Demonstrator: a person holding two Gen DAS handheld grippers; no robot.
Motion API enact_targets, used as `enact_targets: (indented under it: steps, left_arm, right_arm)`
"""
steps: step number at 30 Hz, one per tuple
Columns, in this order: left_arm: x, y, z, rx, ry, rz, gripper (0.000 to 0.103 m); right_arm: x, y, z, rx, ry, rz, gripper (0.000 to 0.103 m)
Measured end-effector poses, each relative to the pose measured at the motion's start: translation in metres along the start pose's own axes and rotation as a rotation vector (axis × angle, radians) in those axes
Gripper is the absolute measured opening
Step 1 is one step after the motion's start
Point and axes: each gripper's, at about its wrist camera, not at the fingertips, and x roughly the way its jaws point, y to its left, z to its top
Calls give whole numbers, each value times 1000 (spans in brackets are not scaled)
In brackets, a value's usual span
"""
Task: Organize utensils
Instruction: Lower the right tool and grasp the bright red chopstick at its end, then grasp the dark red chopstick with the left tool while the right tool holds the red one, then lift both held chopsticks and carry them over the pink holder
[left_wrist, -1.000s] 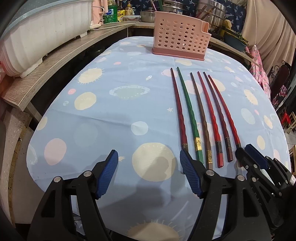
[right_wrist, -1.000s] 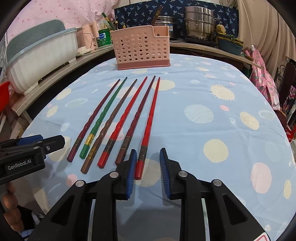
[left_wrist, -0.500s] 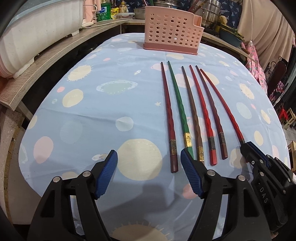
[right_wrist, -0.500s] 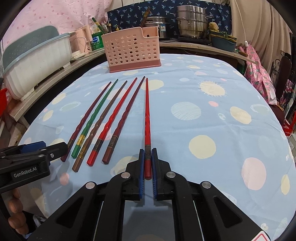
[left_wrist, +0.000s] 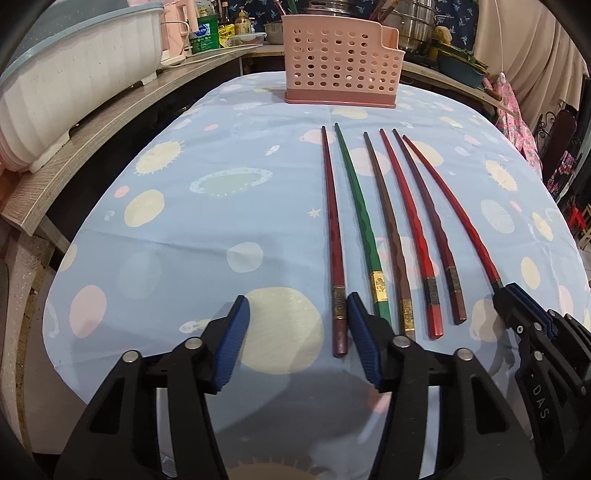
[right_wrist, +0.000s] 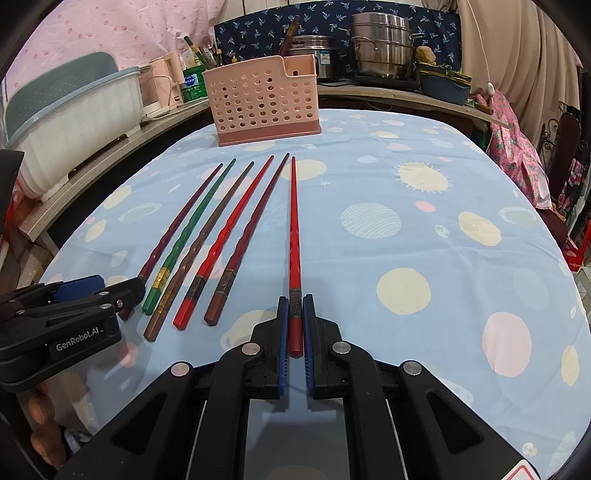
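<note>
Six chopsticks lie side by side on the tabletop (left_wrist: 221, 229), thin ends pointing toward the pink holder (right_wrist: 264, 105) at the far end, which looks empty through its holes. The job is at the pick-up stage, both hands working at once.

The right tongs (right_wrist: 293, 326) are clenched on the butt of the bright red chopstick (right_wrist: 294, 229), the outermost on the right of the row; its pads press the decorated band from both sides, and the stick runs straight ahead, angled slightly away from its neighbours. Whether it has left the cloth I cannot tell.

The left tongs (left_wrist: 295, 332) are closing around the dark red chopstick (left_wrist: 334, 236) at the left end of the row. Its butt sits between the pads, close against the right pad (left_wrist: 364, 343), with a wide gap to the left one, so nothing is gripped yet. The green chopstick (left_wrist: 360, 218) lies just beside that right pad, and I judge it could get nudged as the pads come in.

Next, I reckon, the left tongs need to finish pinching, then both sticks need lifting, tipping upright and lowering into the holder's open top.

Room is generous: the cloth to the left and to the right of the row is bare, and the path to the holder is open. The near edge of the tabletop falls away right under both tongs; a wooden ledge (left_wrist: 110, 107) with a white tub (left_wrist: 74, 74) runs along the left.
</note>
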Motion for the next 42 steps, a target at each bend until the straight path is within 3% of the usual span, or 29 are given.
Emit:
enact_targets:
  steps: [10,23,32,42]
  left_arm:
    - [0,2,2,5,8,-2,10]
    - [-12,11,12,-37,48,-32,7]
    - [-59,19,44,-68,-36,-61,7]
    - [-101,39,108,-124,-156,-99,7]
  right_arm:
    - [0,0,0,-1,0,0,7]
    - [-15,-2,12,-3,21,28,7]
    - [-51,-19,47,40,-42,43,7]
    - [-88,-31,114,63,-176,49,7]
